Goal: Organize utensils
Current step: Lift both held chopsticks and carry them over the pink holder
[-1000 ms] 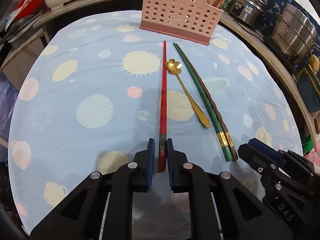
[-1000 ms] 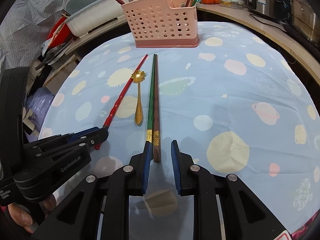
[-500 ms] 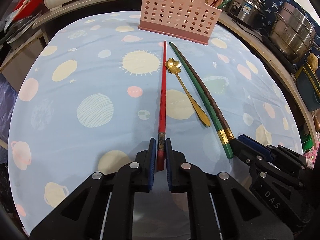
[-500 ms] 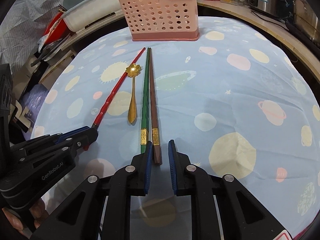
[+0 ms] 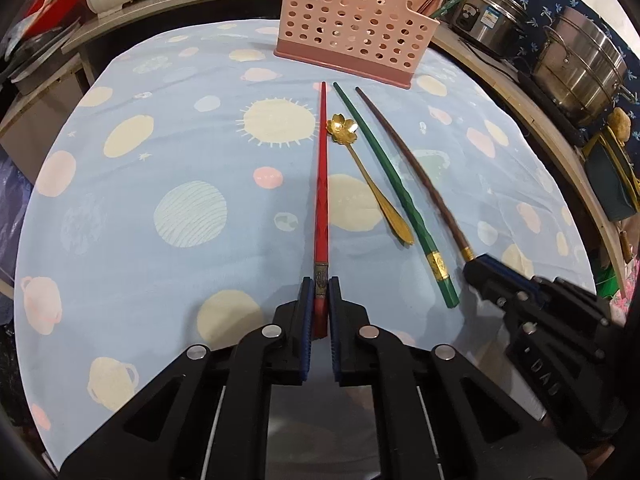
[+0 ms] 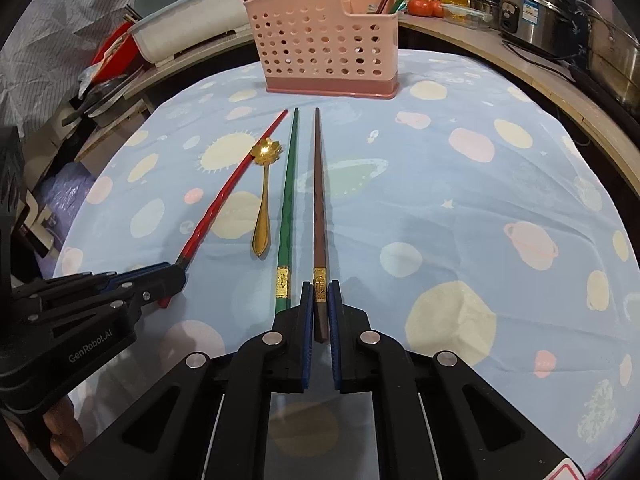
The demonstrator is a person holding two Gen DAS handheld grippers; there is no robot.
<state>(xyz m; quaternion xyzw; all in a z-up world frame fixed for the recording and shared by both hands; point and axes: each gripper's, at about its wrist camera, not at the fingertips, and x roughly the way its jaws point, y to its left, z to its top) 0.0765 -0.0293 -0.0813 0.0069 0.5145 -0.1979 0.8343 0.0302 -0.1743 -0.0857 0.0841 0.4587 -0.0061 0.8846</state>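
Chopsticks are being gripped at both hands at once; the left gripper (image 5: pixel 320 304) is closing its blue-padded fingers (image 5: pixel 306 312) almost fully onto the butt end of the long red faceted chopstick (image 5: pixel 321 184), while the right gripper (image 6: pixel 320 308) is pinching the near end of the dark brown wooden chopstick (image 6: pixel 319 216) just behind its gold band; both sticks are lying flat on the planet-printed blue cloth of the worktop (image 6: pixel 460 208), tips pointing toward the pink perforated plastic utensil caddy (image 6: pixel 328 56) at the far edge.

Judging from this, the grasp step is in hand and the lift is not yet begun; the next move is likely calling for raising each stick clear of the cloth, tilting it upright and dropping it tip-down into a caddy compartment, where other chopsticks are already standing.

Lying between the two held sticks are the dark green chopstick with a gold band (image 6: pixel 287 216) and the small gold spoon with a flower-shaped bowl (image 6: pixel 264 196); the green one is resting just beside the brown one, so a sideways drag could be nudging it; the spoon bowl is sitting just beside the red stick. Steel pots (image 5: pixel 580 60) and a white tub (image 6: pixel 188 28) are crowding the counter behind the caddy, well apart from the path.
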